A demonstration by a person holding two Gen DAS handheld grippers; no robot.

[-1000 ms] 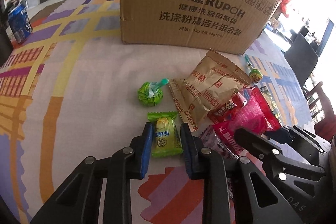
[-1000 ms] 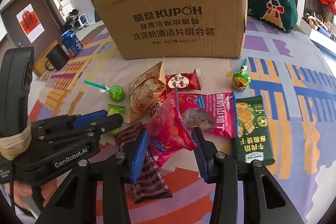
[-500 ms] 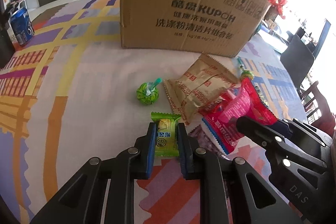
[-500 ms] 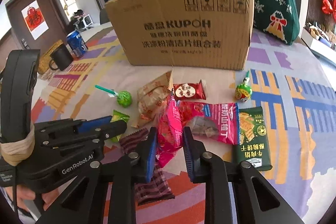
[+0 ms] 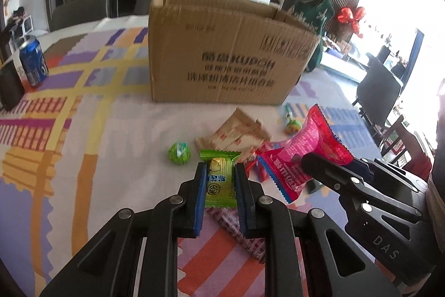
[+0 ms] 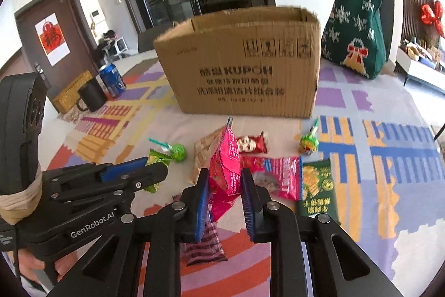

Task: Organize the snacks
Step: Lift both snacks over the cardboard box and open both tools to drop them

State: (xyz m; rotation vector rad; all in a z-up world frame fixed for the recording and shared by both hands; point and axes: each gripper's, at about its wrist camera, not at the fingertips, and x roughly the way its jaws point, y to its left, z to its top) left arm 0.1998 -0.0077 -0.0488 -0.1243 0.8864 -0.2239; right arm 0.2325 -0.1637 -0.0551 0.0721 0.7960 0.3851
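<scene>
Left wrist view: I see the left hand-held gripper (image 5: 221, 185) closed narrow on a green candy packet (image 5: 220, 180). Both blue pads press the packet's long edges, and the packet is lifted clear of the counter (image 5: 116, 146). A striped dark wrapper (image 5: 242, 235) lies on the patterned cloth directly below it. A round green lollipop (image 5: 180, 153) lies just left of the packet's far end. A tan biscuit packet (image 5: 236, 135) lies beyond it, near the front wall of the cardboard box (image 5: 222, 52). The box stands upright on the counter with its top open. On the right, the right hand-held gripper (image 5: 319, 166) holds a pink snack bag (image 5: 306, 152) above the pile. A blue can (image 5: 33, 63) stands at the far left of the counter, beside a dark object at the frame edge.

Right wrist view: I see the right hand-held gripper (image 6: 225, 191) clamped on the pink snack bag (image 6: 225, 169), which stands on edge between the pads and is off the counter (image 6: 389, 157). Its jaws have just been closing onto this bag. The cardboard box (image 6: 244, 66) stands behind the pile, well apart from the bag. On the counter lie a small red packet (image 6: 251, 144), a flat pink pouch (image 6: 278, 177), a dark green cracker pack (image 6: 318, 191) and a second lollipop (image 6: 308, 142). The left hand-held gripper (image 6: 155, 169) enters from the left, holding the green candy packet (image 6: 157, 157). A black mug (image 6: 91, 96) and the blue can (image 6: 111, 80) stand at far left. A green knitted bag (image 6: 358, 32) stands right of the box.
</scene>
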